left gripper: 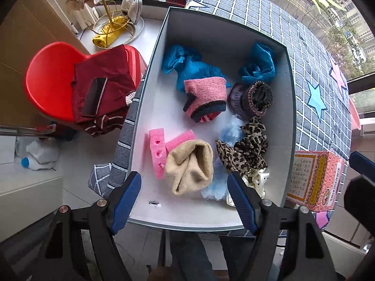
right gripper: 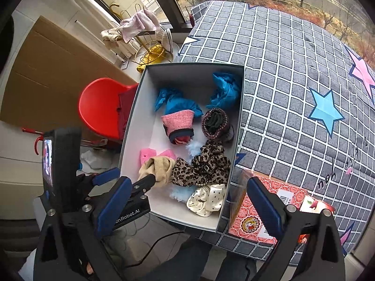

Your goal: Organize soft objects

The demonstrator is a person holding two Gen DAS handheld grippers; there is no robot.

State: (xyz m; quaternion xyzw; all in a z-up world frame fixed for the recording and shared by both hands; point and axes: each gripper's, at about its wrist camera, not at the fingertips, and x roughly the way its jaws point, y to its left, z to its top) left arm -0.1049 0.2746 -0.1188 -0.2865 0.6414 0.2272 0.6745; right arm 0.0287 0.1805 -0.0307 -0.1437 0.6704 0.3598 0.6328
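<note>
**Both grippers open above a filled box**

The left gripper point(left gripper: 184, 201) points down over the near end of the box point(left gripper: 164, 35), its jaws well apart and clamped on nothing. The beige sock point(left gripper: 189, 166) lies on the box floor just ahead of the gap between them, touching neither pad, so it reads as set down, not held. Left of it lie the pink sponges point(left gripper: 159, 149); right of it, the leopard scrunchie point(left gripper: 246, 147), blue fluff point(left gripper: 232, 131) and a dotted scrunchie point(left gripper: 256, 180). Farther ahead sit the pink sock point(left gripper: 206, 96), a dark knit roll point(left gripper: 257, 98) and two blue cloths point(left gripper: 182, 63).

The right gripper point(right gripper: 187, 201) also stands wide open and empty, with the near box corner between its jaws. Grouping like with like at each end of the box probably explains the layout.

Partly hidden: the blue fluff lies mostly under the scrunchies; the dotted scrunchie is cut by the left gripper's right jaw. In the right wrist view, the left gripper's finger covers part of the beige sock. A red carton point(right gripper: 257, 213) beside the box is crossed by the right jaw; its contents cannot be made out.
</note>
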